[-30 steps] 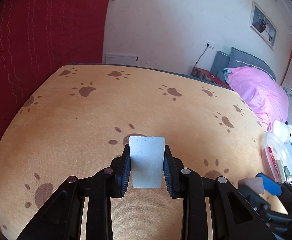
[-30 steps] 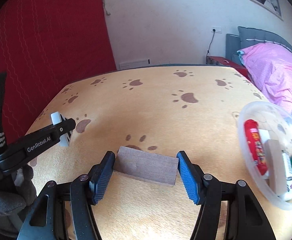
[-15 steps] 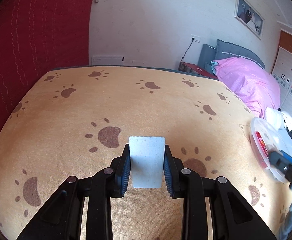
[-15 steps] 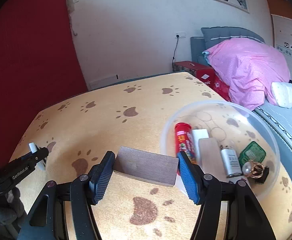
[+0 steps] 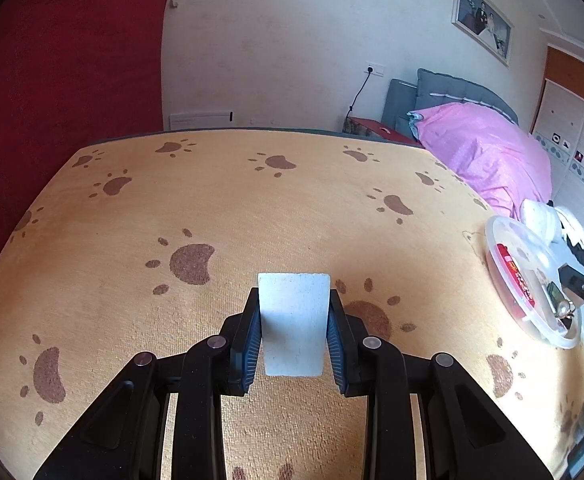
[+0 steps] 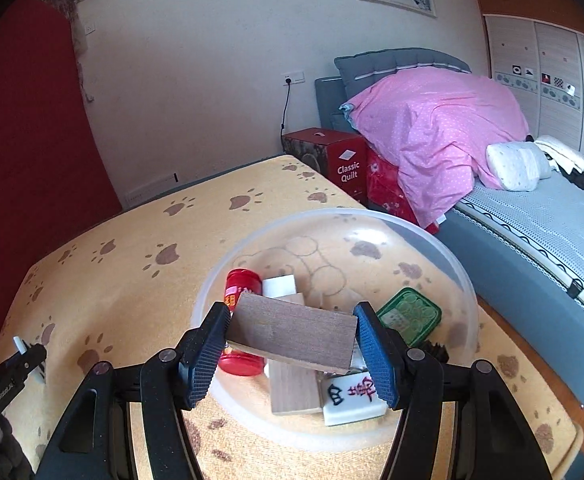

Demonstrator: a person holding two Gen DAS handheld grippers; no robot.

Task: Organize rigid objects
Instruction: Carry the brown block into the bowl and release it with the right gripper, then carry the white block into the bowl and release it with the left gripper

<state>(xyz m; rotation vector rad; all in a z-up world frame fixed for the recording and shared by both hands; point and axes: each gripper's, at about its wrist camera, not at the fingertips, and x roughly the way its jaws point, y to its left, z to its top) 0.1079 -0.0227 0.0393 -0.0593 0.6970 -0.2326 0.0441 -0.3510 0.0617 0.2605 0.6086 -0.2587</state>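
Note:
My left gripper [image 5: 293, 322] is shut on a white flat block [image 5: 293, 320] and holds it above the paw-print cloth [image 5: 252, 208]. My right gripper [image 6: 292, 338] is shut on a brown wooden block [image 6: 292, 334] and holds it over the clear plastic bowl [image 6: 443, 256]. The bowl holds a red cylinder [image 6: 242, 284], a white block [image 6: 279, 284], a wooden block [image 6: 293, 390], a green tin [image 6: 409, 314] and a mahjong tile [image 6: 351, 398]. The bowl also shows in the left wrist view [image 5: 531, 320] at far right.
The table's right edge lies just past the bowl. A bed with a pink quilt [image 6: 435, 128] stands beyond it. A red box [image 6: 331, 156] sits by the bed. A red curtain [image 5: 52, 80] hangs to the left.
My right gripper has carried the brown block rightward from the open cloth to above the bowl. My left gripper still holds the white block and has turned slightly right.

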